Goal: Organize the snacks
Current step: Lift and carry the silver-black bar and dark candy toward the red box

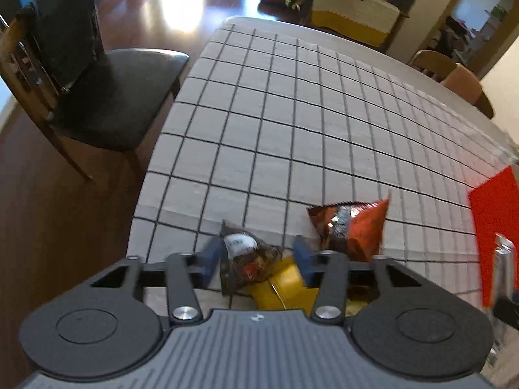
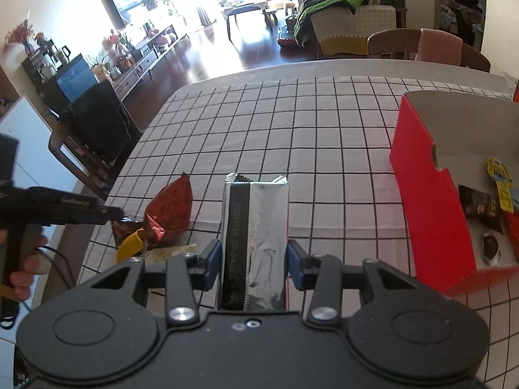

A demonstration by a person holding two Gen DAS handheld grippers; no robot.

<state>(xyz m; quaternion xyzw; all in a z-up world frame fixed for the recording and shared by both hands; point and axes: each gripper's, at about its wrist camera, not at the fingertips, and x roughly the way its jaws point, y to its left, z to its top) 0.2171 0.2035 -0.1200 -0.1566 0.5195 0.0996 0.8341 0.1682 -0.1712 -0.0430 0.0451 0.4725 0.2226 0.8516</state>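
My left gripper (image 1: 258,257) hangs low over a small pile of snacks at the table's near edge; its blue fingers stand apart around a dark brown packet (image 1: 246,259) that lies over a yellow packet (image 1: 282,288). A red-orange chip bag (image 1: 352,227) lies just right of it. My right gripper (image 2: 254,259) is shut on a silver foil pack (image 2: 256,236), held above the table. The red cardboard box (image 2: 431,194) stands open to its right, with several snacks inside. The same pile shows in the right wrist view (image 2: 162,223), with the left gripper (image 2: 65,209) above it.
The table has a white cloth with a black grid (image 1: 292,113). A dark chair (image 1: 107,94) stands at its left side, and a wooden chair (image 2: 421,47) at the far end. The box's red side also shows in the left wrist view (image 1: 496,227).
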